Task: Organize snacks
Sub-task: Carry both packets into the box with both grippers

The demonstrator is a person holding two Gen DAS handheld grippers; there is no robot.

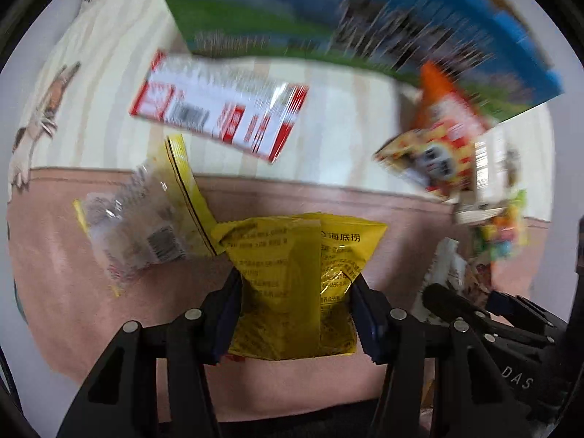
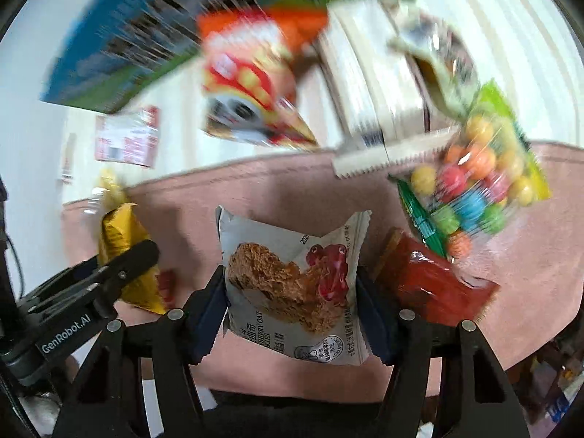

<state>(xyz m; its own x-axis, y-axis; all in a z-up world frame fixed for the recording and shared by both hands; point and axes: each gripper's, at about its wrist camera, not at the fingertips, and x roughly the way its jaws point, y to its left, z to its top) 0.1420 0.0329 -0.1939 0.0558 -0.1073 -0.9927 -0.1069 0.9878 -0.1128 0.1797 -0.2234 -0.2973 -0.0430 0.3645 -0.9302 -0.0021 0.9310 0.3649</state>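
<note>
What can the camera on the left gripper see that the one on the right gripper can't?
Only the left view shows the clear packet with a barcode. Only the right view shows the dark red packet and the front of the oat cookie packet pinched by the right gripper. Both show the yellow bag in the left gripper, the red and white packet, the blue and green box and the pink mat.

The left gripper [image 1: 295, 292] points downward with both fingers pressed on a packet. The right gripper [image 2: 292, 292] also pinches a packet.
</note>
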